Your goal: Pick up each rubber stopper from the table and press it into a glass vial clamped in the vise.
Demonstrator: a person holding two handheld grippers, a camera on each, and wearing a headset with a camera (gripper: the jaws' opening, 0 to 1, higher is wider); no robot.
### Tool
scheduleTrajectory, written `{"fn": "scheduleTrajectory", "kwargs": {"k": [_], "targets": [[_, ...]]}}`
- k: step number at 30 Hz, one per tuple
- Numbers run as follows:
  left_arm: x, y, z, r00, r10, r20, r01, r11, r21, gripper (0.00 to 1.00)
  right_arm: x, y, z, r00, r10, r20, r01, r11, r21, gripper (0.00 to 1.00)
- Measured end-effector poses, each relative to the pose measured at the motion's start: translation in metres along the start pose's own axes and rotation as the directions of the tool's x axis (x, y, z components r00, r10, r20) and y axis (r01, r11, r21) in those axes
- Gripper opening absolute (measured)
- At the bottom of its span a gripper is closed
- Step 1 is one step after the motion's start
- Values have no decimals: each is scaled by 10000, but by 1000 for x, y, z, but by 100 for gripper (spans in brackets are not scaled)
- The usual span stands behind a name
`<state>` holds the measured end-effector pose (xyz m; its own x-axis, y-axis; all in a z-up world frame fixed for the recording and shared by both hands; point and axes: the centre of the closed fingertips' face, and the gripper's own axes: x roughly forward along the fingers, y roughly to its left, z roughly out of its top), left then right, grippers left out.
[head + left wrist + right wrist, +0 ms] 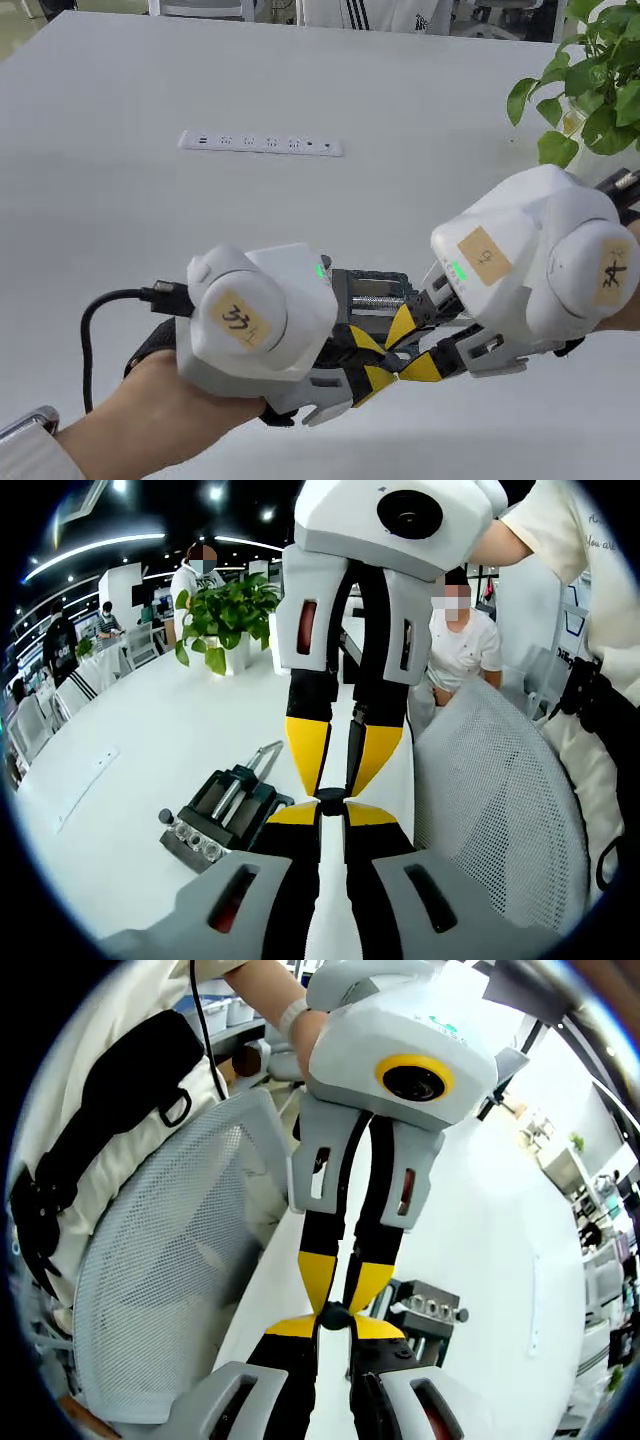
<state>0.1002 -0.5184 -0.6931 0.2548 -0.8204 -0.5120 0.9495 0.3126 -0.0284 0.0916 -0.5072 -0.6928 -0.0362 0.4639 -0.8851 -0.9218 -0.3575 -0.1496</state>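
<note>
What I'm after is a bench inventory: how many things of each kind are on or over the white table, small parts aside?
Tools: 2 (left tool, right tool)
Vise: 1
Power strip: 1
Potted plant: 1
Total: 5

A white power strip (260,143) lies well apart from a leafy green plant (590,80).

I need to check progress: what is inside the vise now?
The vise clamps a row of small vials. Whether they are stoppered is too small to tell. In the head view the left gripper and right gripper cover them.
</note>
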Motion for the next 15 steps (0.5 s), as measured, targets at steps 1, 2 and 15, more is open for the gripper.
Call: {"fn": "scheduleTrajectory", "kwargs": {"k": [1,2,15], "targets": [[0,0,1,10000,24,69,-25,10000,23,4,-1,0,0,10000,-15,27,15,10000,2,6],[-1,0,1,9999,52,122,-53,10000,52,4,-2,-1,0,10000,-25,69,25,10000,74,6],[-3,7,14,9939,623,909,-706,9933,917,4,-11,-11,3,9986,-252,460,199,9936,1115,11]]}}
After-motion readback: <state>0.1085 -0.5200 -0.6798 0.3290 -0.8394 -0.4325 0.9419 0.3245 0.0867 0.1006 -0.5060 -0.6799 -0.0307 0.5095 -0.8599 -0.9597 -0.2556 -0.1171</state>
